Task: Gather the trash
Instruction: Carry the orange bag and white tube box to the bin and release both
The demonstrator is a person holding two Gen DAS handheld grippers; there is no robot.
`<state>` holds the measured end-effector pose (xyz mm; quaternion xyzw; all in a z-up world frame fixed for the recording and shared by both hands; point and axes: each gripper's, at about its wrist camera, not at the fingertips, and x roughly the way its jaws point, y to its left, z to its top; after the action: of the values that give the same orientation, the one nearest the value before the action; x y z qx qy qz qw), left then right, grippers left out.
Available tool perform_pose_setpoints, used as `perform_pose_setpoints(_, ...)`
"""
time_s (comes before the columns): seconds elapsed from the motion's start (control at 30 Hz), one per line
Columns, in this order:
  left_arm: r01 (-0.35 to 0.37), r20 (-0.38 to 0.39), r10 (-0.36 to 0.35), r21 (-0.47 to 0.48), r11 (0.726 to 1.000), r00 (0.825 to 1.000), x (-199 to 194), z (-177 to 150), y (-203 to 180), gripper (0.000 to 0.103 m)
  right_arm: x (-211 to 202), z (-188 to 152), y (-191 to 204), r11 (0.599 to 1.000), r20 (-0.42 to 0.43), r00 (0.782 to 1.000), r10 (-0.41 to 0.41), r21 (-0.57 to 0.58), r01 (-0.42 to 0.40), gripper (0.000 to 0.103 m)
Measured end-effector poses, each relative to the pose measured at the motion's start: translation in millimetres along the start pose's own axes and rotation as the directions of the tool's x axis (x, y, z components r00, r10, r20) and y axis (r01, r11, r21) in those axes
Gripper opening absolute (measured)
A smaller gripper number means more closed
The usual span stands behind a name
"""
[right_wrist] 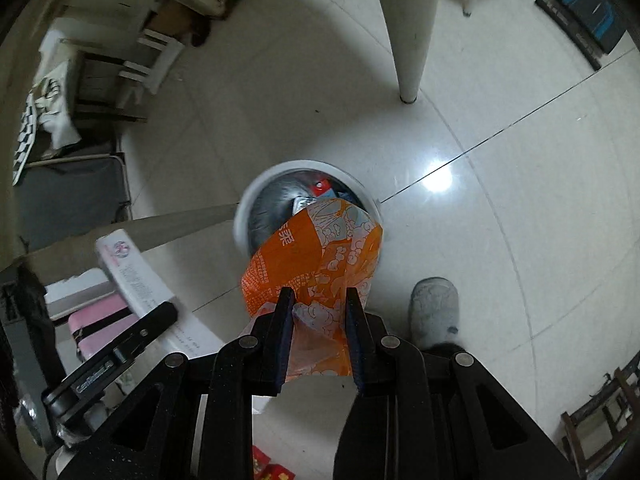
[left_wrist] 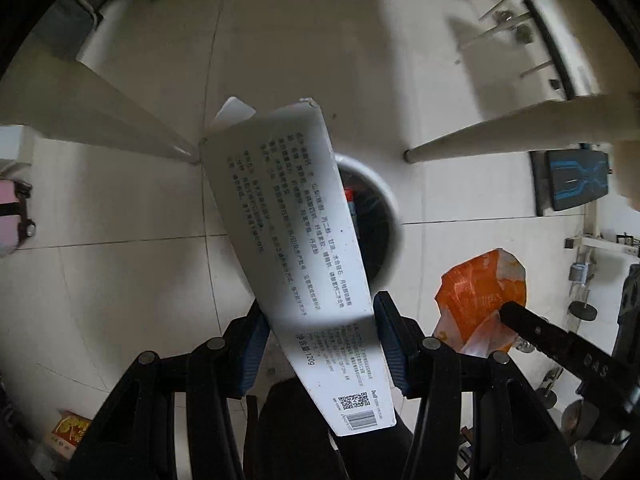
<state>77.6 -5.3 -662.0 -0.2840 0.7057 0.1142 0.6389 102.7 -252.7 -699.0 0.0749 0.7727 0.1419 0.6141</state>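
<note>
My left gripper (left_wrist: pixel 320 312) is shut on a long white carton (left_wrist: pixel 288 216) printed with black text and a barcode; the carton juts forward over a round white trash bin (left_wrist: pixel 386 200) on the floor. My right gripper (right_wrist: pixel 320 300) is shut on a crumpled orange and white wrapper (right_wrist: pixel 316 248), which hangs just above the bin (right_wrist: pixel 256 188). The bin has a dark liner and holds some trash, including a red item (right_wrist: pixel 320 188). In the left wrist view the wrapper (left_wrist: pixel 480 296) and the right gripper (left_wrist: pixel 552 336) appear at lower right. The carton (right_wrist: pixel 128 272) shows at left in the right wrist view.
White table legs (left_wrist: pixel 480 136) (right_wrist: pixel 404 32) stand near the bin on the pale tiled floor. A grey slipper (right_wrist: pixel 434 308) is beside the bin. A pink case (right_wrist: pixel 100 324) lies at left, a red packet (left_wrist: pixel 68 432) at bottom left, dumbbells (left_wrist: pixel 582 308) and a blue-black board (left_wrist: pixel 576 180) to the right.
</note>
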Motion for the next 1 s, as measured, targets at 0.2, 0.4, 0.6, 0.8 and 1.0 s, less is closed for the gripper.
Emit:
perform_pose_setpoints(0.2,0.024,-0.105,-0.029,-0.049,0.998,0.994,79.1,23.5,9.7,0.049,85.5,22.9,-23.4,1.000,-0.064,0.998,-0.006,-0.020,0.005,0.029)
perform_pose_setpoints(0.4,-0.009,-0.097,0.002,-0.072,0.997,0.995,81.4,15.3,15.1,0.092,113.7,35.6,-22.5,0.995,-0.112,0.990,0.082,-0.042,-0.087,0.082)
perform_pose_setpoints(0.6,-0.125,-0.026,0.123,-0.069,0.990,0.992,55.1,-12.3,20.5,0.094,99.7,29.6,-1.2,0.980,-0.058,0.998,-0.036,-0.199,0.024,0.101)
perform_pose_setpoints(0.8,-0.203,0.060,0.207,-0.064,0.977,0.976,18.4,-42.8,12.2,0.094,65.3,10.2,24.3,0.925,0.037,0.988,-0.149,-0.349,0.153,0.101)
perform_pose_setpoints(1.0,-0.190,0.097,0.198,-0.091,0.978,0.975,-29.0,-59.0,15.5,0.094,6.1,-11.3,35.8,0.907,0.083,0.981,-0.174,-0.373,0.193,0.101)
